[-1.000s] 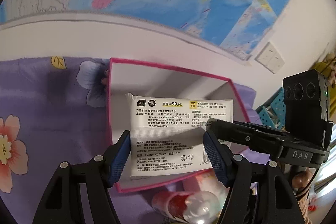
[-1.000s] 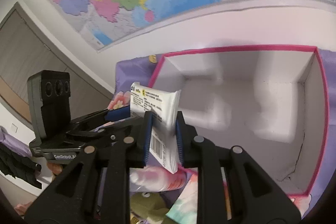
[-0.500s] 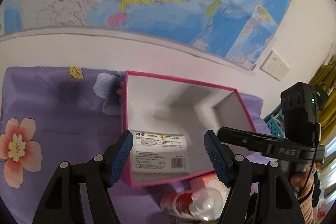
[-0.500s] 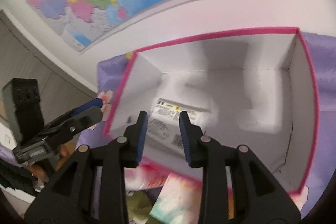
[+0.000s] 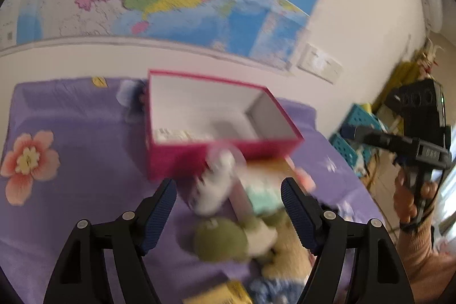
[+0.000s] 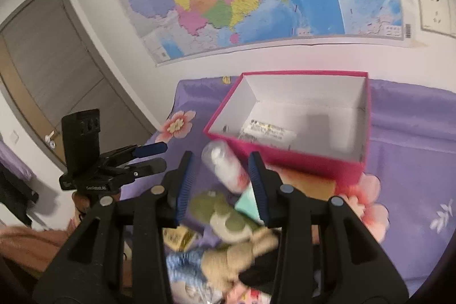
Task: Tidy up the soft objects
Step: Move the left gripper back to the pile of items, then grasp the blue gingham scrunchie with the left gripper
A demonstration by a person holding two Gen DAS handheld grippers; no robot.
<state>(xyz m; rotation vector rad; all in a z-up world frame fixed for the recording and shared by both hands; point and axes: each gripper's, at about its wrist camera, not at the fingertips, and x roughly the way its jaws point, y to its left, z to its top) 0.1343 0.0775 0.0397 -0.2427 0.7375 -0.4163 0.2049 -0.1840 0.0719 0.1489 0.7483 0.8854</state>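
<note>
A pink-edged white box stands on the purple flowered cloth. A white wipes pack lies inside it at the near left corner. In front of the box lies a blurred pile: a clear tube, a mint packet, a green plush toy and a beige plush. My left gripper is open and empty above the pile. My right gripper is open and empty above the tube.
A map hangs on the white wall behind the bed. A yellow packet and blue knit item lie at the pile's near side. Blue crates stand right of the bed. A door is at the left.
The right gripper let go of the wipes pack, which now lies in the box. Both grippers pulled back from the box to above the pile; the right one opened wider.
</note>
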